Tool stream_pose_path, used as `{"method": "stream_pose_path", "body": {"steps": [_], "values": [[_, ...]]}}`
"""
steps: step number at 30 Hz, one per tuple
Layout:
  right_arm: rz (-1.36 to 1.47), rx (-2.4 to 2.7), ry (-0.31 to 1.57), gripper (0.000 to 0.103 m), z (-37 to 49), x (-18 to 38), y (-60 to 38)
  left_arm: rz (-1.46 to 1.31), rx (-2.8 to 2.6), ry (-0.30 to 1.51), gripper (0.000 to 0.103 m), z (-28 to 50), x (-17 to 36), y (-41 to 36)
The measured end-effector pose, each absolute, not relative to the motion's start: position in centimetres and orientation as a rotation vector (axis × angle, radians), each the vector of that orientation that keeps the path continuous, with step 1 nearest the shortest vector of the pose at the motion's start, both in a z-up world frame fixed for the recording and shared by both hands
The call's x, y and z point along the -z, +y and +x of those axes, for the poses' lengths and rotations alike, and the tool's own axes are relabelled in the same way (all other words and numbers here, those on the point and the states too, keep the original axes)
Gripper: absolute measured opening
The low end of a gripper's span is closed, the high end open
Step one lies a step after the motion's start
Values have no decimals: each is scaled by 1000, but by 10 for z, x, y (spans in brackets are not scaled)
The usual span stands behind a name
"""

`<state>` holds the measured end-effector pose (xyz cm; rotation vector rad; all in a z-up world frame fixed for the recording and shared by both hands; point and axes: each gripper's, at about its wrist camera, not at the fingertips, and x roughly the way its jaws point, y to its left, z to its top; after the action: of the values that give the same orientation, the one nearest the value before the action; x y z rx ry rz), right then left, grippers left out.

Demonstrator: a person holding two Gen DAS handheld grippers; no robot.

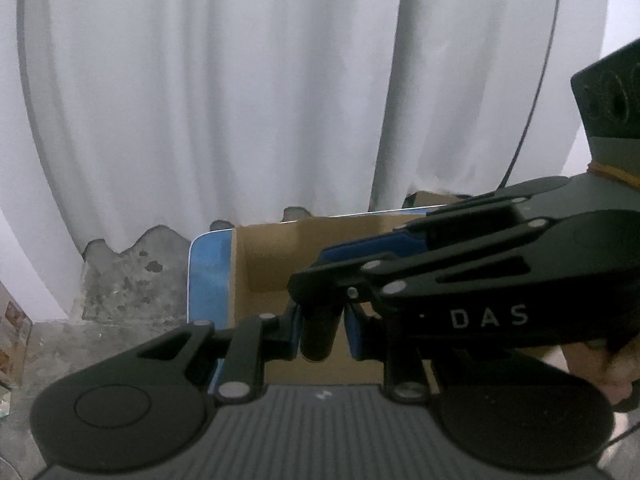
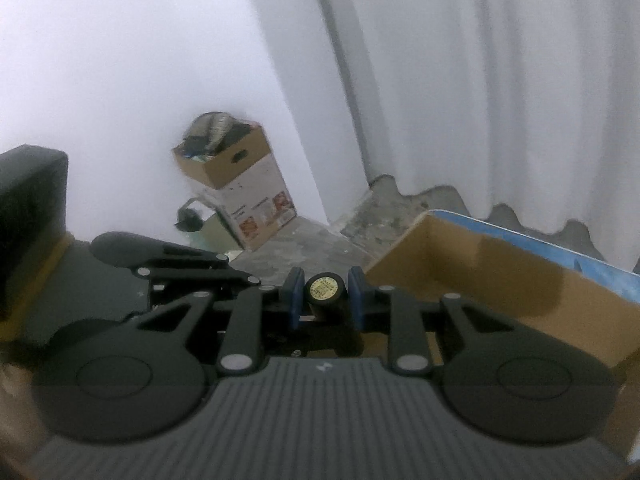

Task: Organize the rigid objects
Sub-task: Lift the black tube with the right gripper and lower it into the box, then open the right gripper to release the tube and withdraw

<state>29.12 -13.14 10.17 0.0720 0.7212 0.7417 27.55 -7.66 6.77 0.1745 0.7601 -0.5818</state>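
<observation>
A black cylinder (image 1: 318,334) is clamped in the left gripper (image 1: 323,334), another (image 2: 327,296) in the right gripper (image 2: 327,298); the cardboard box (image 2: 500,276) is reached, drop-off judged pending.

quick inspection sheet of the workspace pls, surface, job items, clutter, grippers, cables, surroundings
surface: blue board under the box; only a strip of it shows
job's things: open cardboard box on the board, what is inside it is hidden; one dark cylinder in the left gripper; one dark cylinder with a yellow end label in the right gripper
clutter: nothing seen on the board
grippers: left gripper shut on its cylinder; right gripper shut on its cylinder; both near the box
cables: thin dark cable hanging in front of the curtain
surroundings: white curtain, rough concrete floor, stacked cartons filled with odds and ends in the corner
</observation>
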Motion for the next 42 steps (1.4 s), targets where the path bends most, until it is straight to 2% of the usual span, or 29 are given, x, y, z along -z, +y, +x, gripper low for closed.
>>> {"method": "stream_pose_path", "body": {"steps": [9, 16, 27, 32, 33, 35, 37, 42], "values": [[143, -684, 834, 23, 380, -37, -142, 230, 559, 862, 24, 355, -27, -102], [156, -648, 893, 22, 411, 6, -131, 270, 546, 894, 25, 369, -14, -110], [154, -635, 952, 25, 423, 25, -121, 289, 545, 915, 26, 374, -3, -104], [166, -630, 958, 30, 423, 21, -122, 289, 546, 906, 27, 372, -6, -102], [168, -628, 960, 32, 423, 20, -121, 289, 546, 902, 30, 371, -6, -100], [170, -626, 960, 44, 423, 17, -122, 287, 548, 891, 38, 369, -8, -97], [164, -625, 952, 50, 421, 14, -122, 284, 547, 875, 47, 366, -12, -95], [151, -625, 923, 53, 413, -1, -126, 285, 557, 852, 50, 358, -23, -93]]}}
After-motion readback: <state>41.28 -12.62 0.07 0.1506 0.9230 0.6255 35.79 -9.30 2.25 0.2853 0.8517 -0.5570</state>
